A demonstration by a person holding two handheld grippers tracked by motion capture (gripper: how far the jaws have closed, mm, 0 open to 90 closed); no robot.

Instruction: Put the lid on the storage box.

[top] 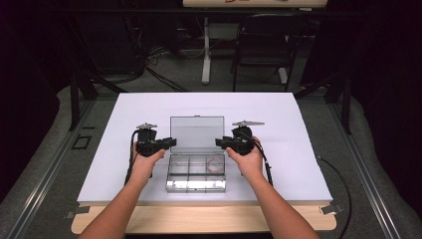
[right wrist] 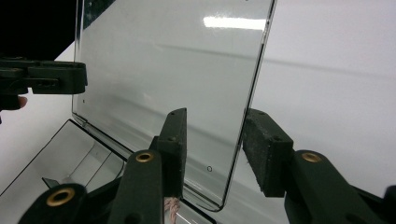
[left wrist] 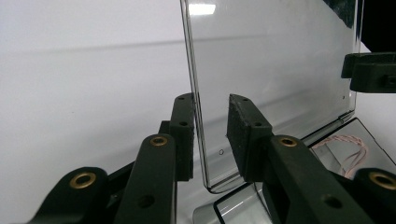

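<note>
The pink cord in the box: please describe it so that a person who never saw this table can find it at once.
On the white table, between the person's two hands, lies a clear plastic compartment box with its lid raised. The thin pink coiled cord lies in the back right compartment, nearest the right gripper. It is the only coloured thing in the box.

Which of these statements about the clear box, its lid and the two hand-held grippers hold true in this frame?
1. The lid of the clear box stands open, upright. True.
2. The left hand-held gripper has the lid's edge between its jaws. True.
3. The box lies closed. False: the lid is raised and the compartments lie open.
4. A pinkish cord lies in a right-hand compartment. True.
5. The right hand-held gripper rests on the white table, away from the box. False: its jaws straddle the lid's other edge.
</note>
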